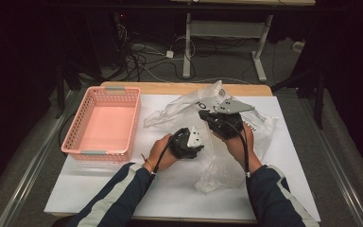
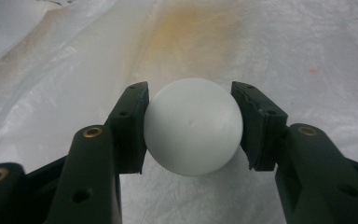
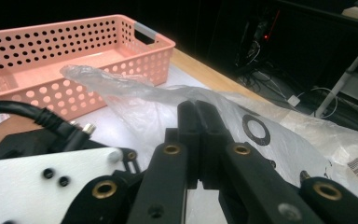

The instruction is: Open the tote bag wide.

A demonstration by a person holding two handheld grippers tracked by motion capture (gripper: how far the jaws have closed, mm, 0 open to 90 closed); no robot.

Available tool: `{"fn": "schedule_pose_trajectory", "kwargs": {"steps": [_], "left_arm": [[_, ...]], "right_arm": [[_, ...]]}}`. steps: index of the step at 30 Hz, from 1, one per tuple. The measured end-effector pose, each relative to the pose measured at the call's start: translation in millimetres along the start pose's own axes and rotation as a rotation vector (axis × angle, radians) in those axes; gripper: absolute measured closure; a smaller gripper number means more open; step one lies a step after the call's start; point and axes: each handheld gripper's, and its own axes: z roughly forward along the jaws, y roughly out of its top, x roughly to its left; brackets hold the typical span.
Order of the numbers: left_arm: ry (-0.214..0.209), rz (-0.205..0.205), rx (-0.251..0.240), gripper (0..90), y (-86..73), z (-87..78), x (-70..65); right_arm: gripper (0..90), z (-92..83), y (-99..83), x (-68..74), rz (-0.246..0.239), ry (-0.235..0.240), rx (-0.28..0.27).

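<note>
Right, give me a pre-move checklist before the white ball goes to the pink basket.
1. Left gripper shut on the smooth white ball, a jaw on each side: ok.
2. Ball centred between the jaws, not at the tips' edge: ok.
3. Right gripper shut on the clear crinkled plastic bag: ok.
4. Ball out of the bag: cannot tell; white film lies behind it in the left gripper view.
5. Pink perforated plastic basket empty and upright on the table's left: ok.
6. Path from left gripper to basket free of the bag: cannot tell.
</note>
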Motion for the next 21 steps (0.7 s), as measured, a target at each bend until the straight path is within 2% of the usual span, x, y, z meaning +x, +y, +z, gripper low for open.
{"fn": "schedule_pose_trajectory", "kwargs": {"steps": [2,3,7,9,12,16,19,21], "left_arm": [[-0.013,-0.013,-0.015,46.2,0.2,-0.1,-0.3],[-0.010,-0.028,-0.027,41.7,0.3,-1.3,-0.3],[0.052,-0.037,-0.081,28.9,1.3,-13.0,-4.5],[0.061,-0.030,-0.096,27.0,2.3,-20.9,-6.8],[0.077,-0.001,-0.123,26.7,1.2,-38.5,-11.2],[0.115,0.047,-0.160,26.8,-7.3,-71.7,-19.1],[0.164,0.050,-0.199,26.7,-18.1,-94.7,-21.4],[0.211,0.029,-0.217,26.6,-24.9,-110.2,-16.9]], "right_arm": [[90.0,0.6,-0.7,-0.3,0.002,0.000,0.004],[90.0,0.6,-0.9,-0.5,0.003,-0.001,0.006],[90.0,0.0,-1.5,-1.8,0.003,-0.004,0.004],[90.0,-0.2,-2.1,-2.4,0.005,-0.004,0.008],[90.0,-0.8,-3.0,-2.8,-0.002,-0.006,0.014],[90.0,-2.6,-4.2,-4.5,0.000,-0.003,0.017],[90.0,-4.2,-5.2,-5.1,-0.003,0.000,0.025],[90.0,-5.6,-5.4,-5.6,-0.004,-0.001,0.026]]}}
